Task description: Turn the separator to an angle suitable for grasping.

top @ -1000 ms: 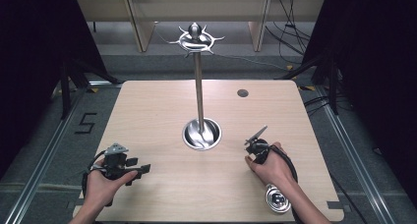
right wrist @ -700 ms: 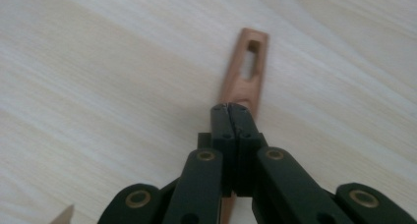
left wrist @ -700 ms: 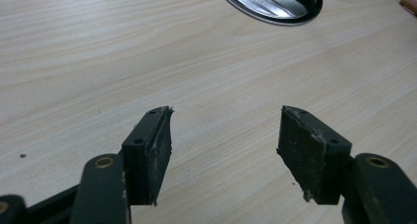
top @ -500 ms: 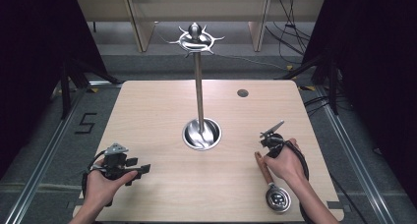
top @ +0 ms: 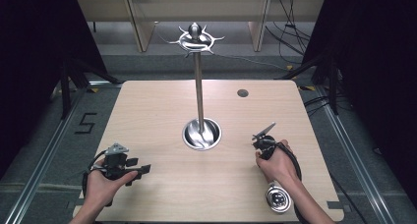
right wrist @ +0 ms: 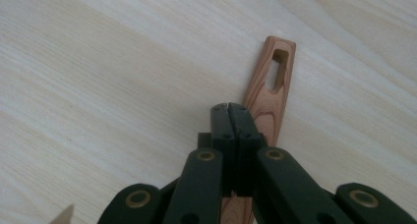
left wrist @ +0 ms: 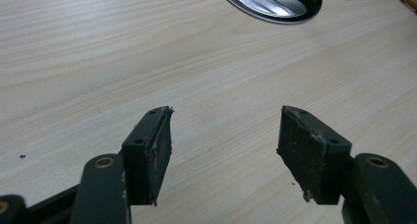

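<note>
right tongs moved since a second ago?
Yes. In the high view the right tongs have shifted slightly right, away from the stand's base. The ladle under that hand has shifted too.

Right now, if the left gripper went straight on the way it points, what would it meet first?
Probably bare table: the left gripper has open jaws angled at the wood, and the stand's steel base lies farther on, slightly to the side.

Bright, even light from above on the table (top: 147, 111), dark at both sides. Glare on the steel base (top: 201, 134). Slightly soft in both gripper views.
</note>
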Motion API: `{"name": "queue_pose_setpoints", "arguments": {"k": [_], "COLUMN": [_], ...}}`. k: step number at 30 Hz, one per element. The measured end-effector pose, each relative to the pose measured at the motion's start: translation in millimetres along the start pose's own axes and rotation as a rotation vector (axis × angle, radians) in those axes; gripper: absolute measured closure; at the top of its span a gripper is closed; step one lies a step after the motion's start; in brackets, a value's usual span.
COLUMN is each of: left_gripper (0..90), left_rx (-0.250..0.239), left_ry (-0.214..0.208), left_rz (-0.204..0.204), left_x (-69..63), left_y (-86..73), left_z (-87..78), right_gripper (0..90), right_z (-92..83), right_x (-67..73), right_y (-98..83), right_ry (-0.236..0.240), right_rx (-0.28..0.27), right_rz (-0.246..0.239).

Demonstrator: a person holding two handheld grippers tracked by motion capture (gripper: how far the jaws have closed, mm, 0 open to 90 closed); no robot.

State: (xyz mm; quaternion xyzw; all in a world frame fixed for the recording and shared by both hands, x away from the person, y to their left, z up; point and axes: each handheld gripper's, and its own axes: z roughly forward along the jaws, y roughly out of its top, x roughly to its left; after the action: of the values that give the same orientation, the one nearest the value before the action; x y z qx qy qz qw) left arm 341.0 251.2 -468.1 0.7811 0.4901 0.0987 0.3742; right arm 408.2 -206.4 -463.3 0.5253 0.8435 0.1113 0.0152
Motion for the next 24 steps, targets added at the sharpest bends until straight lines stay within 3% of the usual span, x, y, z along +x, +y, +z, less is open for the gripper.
{"name": "queue_pose_setpoints", "arguments": {"k": [2,4,9,11,12,14,15,17,18,20,22,24], "left_gripper": [36.8,36.8,36.7,36.7,36.8,36.8,36.8,36.8,36.8,36.8,36.8,36.8], "left_rx": [-0.006,0.003,-0.003,0.007,-0.01,-0.018,-0.003,-0.004,0.001,0.01,-0.008,-0.014], "left_ry": [0.0,0.006,0.005,0.007,0.011,0.006,0.0,0.002,-0.006,-0.001,-0.002,0.005], "left_rz": [-0.006,0.015,-0.005,0.007,-0.011,-0.015,0.008,0.001,-0.002,0.01,-0.012,-0.011], "left_x": [-0.3,1.1,-0.4,0.0,-1.3,-1.7,-0.3,-1.2,-1.0,-0.8,-2.5,-2.6], "left_y": [-0.1,-0.2,0.1,0.7,0.6,0.5,0.5,0.9,1.1,1.7,1.6,1.6], "left_z": [0.1,-1.2,0.6,-0.3,1.2,2.0,0.8,1.3,1.7,1.2,2.8,3.7], "right_gripper": [90.0,90.0,90.0,90.0,90.0,90.0,90.0,90.0,90.0,90.0,90.0,90.0], "right_z": [-1.7,-1.5,-3.0,-3.3,-3.6,-3.9,-4.1,-5.9,-6.5,-8.5,-8.9,-8.3], "right_x": [-0.7,-6.4,-14.4,-19.8,-23.1,-24.3,-26.0,-29.1,-28.1,-31.9,-35.9,-37.9], "right_y": [-0.2,-1.0,-3.5,-4.9,-5.8,-6.6,-7.4,-8.4,-9.1,-11.2,-13.3,-14.7], "right_ry": [-0.072,-0.069,-0.093,-0.054,-0.044,-0.108,-0.111,-0.107,-0.104,-0.117,-0.105,-0.112], "right_rx": [0.022,0.024,0.031,0.032,0.026,0.039,0.03,0.041,0.025,0.033,0.041,0.045], "right_rz": [0.019,0.03,0.105,0.125,0.125,0.138,0.152,0.146,0.177,0.193,0.209,0.189]}}
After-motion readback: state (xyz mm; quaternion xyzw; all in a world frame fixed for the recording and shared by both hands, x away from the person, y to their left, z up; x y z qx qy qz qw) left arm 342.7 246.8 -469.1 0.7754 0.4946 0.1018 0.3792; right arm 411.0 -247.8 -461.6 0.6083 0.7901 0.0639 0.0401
